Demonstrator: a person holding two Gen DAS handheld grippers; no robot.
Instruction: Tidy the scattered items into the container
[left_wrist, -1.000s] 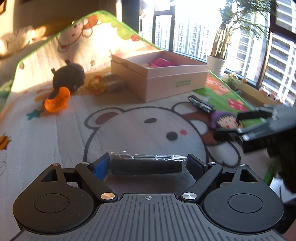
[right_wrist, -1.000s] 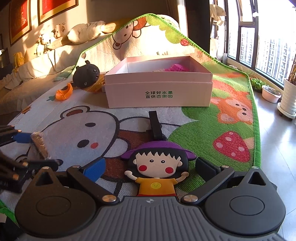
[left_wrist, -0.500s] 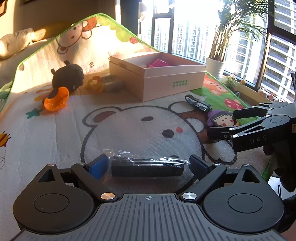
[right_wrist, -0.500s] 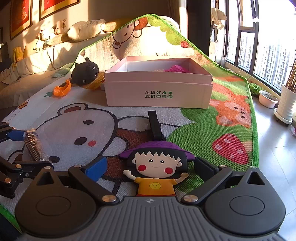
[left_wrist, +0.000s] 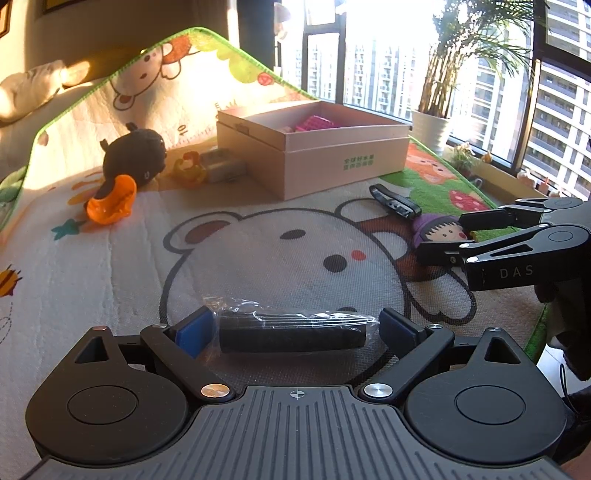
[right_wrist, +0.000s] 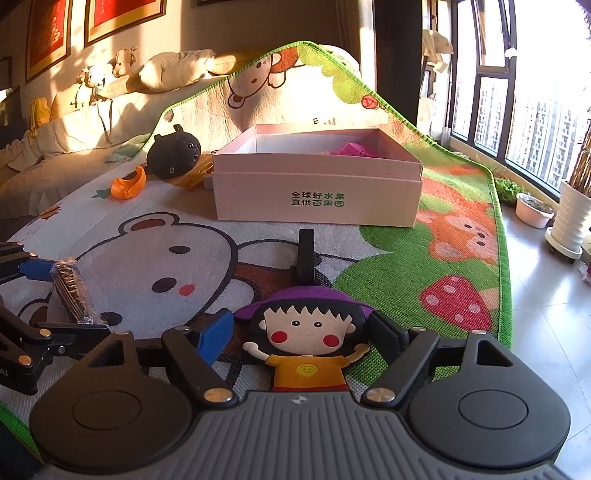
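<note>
Plastic-wrapped black roll (left_wrist: 291, 330) is sitting crosswise between the blue pads of the left gripper (left_wrist: 295, 328), and there's a visible gap at both ends, so that claw is wide open and gripping nothing yet. Over on the right, the right gripper (right_wrist: 301, 332) is closing around the flat cartoon-girl figure (right_wrist: 308, 345) lying on the play mat (right_wrist: 406, 266); the left pad hasn't reached it, so no real grip yet as far as I can tell, though the right pad is hard to judge.

The pink box (right_wrist: 317, 199) is well ahead of both, open-topped, with something magenta already inside.

My take on doing this step well: squeeze the figure across its head, low against the mat, since it's flat and could slide out or tip if only an edge gets pinched. The black strap (right_wrist: 306, 254) lies just beyond its hat, so lift straight up to avoid dragging that along. For the roll, close on the ends slowly; the crinkly wrap looks slippery. Plush toy (left_wrist: 135, 153) and orange piece (left_wrist: 110, 203) can wait.
</note>
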